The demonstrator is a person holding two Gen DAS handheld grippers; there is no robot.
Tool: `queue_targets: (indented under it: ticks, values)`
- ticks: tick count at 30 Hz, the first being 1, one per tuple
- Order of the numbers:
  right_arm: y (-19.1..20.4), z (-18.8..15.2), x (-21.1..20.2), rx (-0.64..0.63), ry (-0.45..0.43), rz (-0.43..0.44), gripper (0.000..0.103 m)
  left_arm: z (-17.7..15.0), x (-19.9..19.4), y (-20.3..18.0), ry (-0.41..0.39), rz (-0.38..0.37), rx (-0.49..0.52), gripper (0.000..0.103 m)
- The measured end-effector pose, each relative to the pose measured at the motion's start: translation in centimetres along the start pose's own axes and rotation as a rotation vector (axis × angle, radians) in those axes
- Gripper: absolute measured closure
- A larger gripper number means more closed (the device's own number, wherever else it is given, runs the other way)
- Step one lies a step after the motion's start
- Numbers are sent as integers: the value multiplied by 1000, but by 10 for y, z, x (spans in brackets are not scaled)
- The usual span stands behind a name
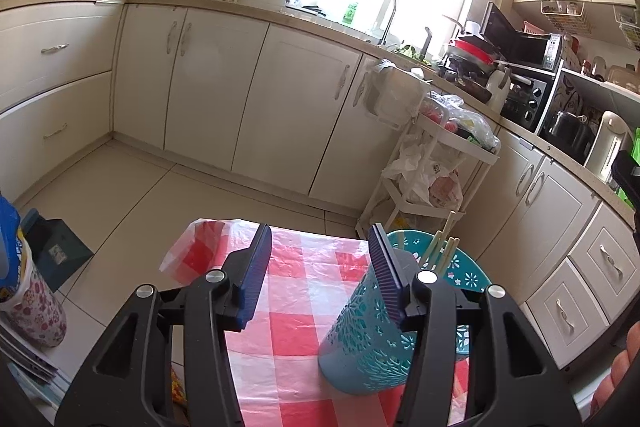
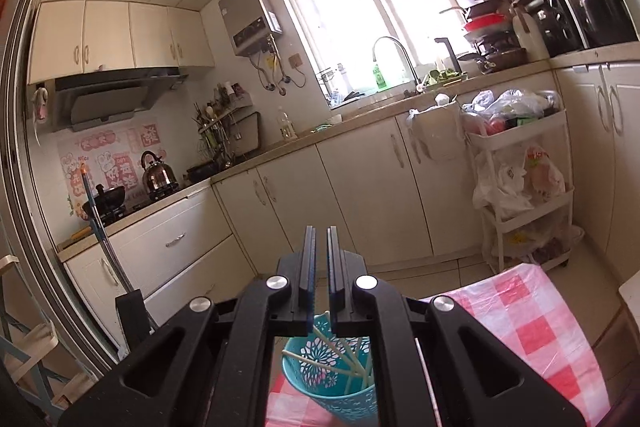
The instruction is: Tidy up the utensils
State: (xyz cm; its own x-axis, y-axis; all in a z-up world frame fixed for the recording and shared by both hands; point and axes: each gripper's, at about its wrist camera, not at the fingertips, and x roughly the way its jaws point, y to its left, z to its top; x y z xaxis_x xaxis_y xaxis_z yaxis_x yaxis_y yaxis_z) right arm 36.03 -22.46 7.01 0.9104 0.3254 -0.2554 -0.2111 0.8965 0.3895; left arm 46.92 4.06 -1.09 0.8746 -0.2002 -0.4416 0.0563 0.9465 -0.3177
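Observation:
A teal perforated utensil holder (image 1: 368,339) stands on a table with a red-and-white checked cover (image 1: 296,331). Several pale chopsticks (image 1: 440,247) lean inside it. My left gripper (image 1: 318,243) is open and empty; its right finger sits against the holder's near side. In the right wrist view the holder (image 2: 332,383) is right below my right gripper (image 2: 321,235), with the chopsticks (image 2: 344,359) showing inside. The right jaws stand nearly together with a narrow gap and hold nothing.
Cream kitchen cabinets (image 1: 256,99) line the walls. A white cart with plastic bags (image 1: 436,167) stands beyond the table (image 2: 524,327). A patterned container (image 1: 28,291) and a dark box (image 1: 56,251) sit on the floor at left. A broom handle (image 2: 100,227) leans at left.

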Motion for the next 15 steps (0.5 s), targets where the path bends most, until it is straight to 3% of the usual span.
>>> queue_targets:
  ticks: [3, 5, 9, 15]
  values:
    - [-23, -21, 18, -25, 135, -116, 93, 0, 1, 3, 8, 6, -13, 55]
    - [-52, -50, 35, -36, 253, -202, 67, 0, 1, 6, 16, 7, -23, 55]
    - [-115, -119, 86, -25, 548, -327, 66, -1, 5, 7, 36, 12, -30, 54]
    - [-147, -154, 125, -113, 671, -466, 71, -3, 10, 5, 58, 16, -27, 53]
